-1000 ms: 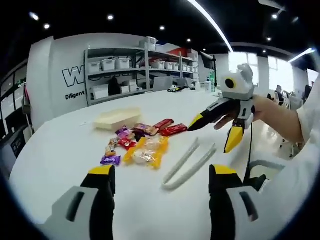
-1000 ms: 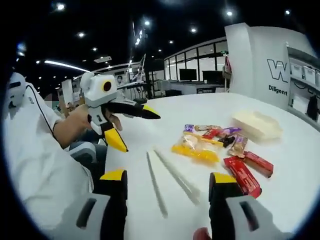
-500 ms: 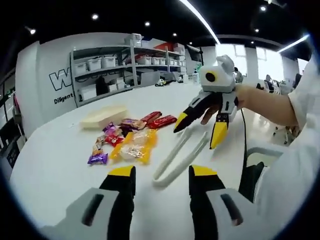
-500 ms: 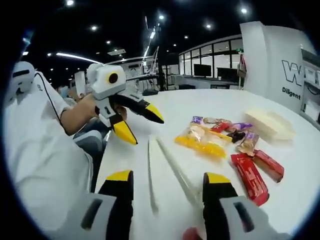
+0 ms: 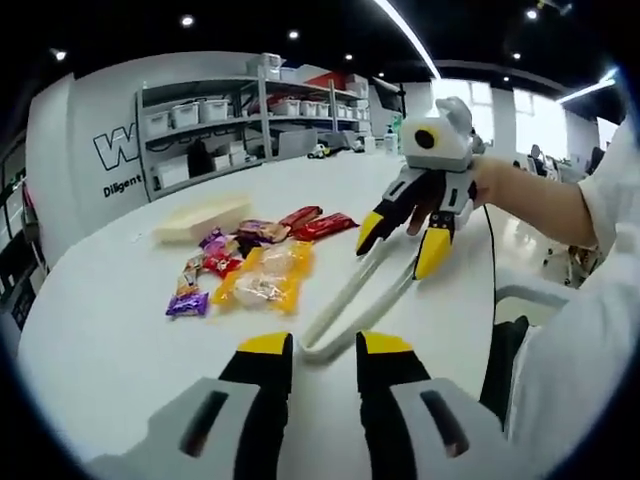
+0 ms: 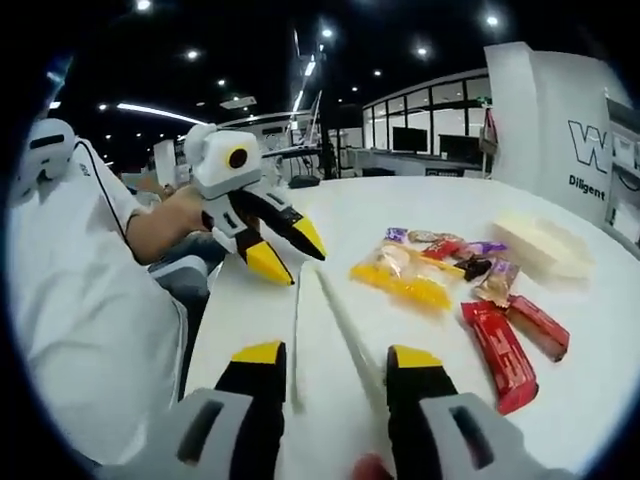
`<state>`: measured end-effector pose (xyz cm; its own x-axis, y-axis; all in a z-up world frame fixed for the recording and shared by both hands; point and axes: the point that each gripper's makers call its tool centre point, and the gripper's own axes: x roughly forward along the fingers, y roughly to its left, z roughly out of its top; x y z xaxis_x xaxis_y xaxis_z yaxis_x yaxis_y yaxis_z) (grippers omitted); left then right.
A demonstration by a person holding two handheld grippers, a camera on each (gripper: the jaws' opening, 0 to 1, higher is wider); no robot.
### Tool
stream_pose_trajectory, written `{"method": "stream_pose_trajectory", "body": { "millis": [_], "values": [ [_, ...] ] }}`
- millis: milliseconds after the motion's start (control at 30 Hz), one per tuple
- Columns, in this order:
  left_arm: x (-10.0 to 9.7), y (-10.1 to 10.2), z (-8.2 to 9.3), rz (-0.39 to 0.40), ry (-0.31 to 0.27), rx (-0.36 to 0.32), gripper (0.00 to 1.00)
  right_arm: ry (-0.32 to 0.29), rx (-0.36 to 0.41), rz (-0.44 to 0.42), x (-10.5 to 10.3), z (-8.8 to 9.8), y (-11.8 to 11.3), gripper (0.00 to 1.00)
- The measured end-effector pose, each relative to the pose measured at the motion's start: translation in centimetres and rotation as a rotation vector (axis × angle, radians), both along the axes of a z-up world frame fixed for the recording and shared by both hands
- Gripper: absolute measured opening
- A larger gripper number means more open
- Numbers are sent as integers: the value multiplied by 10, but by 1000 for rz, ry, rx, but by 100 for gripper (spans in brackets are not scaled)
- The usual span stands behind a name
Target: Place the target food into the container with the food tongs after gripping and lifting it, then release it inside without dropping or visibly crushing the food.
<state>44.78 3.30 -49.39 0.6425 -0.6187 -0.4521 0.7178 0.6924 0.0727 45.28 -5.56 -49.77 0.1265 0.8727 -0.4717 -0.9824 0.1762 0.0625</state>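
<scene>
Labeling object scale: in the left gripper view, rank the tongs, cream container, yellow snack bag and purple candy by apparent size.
1. tongs
2. yellow snack bag; cream container looks similar, but it is farther away, so unranked
3. purple candy

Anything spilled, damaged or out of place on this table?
Nothing stands out. The snack packets lie in a loose heap beside the empty container, wrappers apparently intact, and the tongs lie flat on the table, between the left tool and right tool.
</scene>
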Motion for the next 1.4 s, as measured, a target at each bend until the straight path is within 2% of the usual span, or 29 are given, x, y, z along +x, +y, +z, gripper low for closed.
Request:
{"method": "stream_pose_trajectory", "body": {
  "millis": [133, 1133, 1400],
  "values": [
    [2, 1, -2, 2, -5, 14, 21, 8, -2, 5, -2, 0, -1, 31],
    [11, -3, -4, 4, -10, 54, 24, 60, -14, 124, -35, 0, -8, 29],
    [15, -7, -3, 2, -29, 81, 24, 65, -21, 166, -44, 0, -8, 29]
  ]
}}
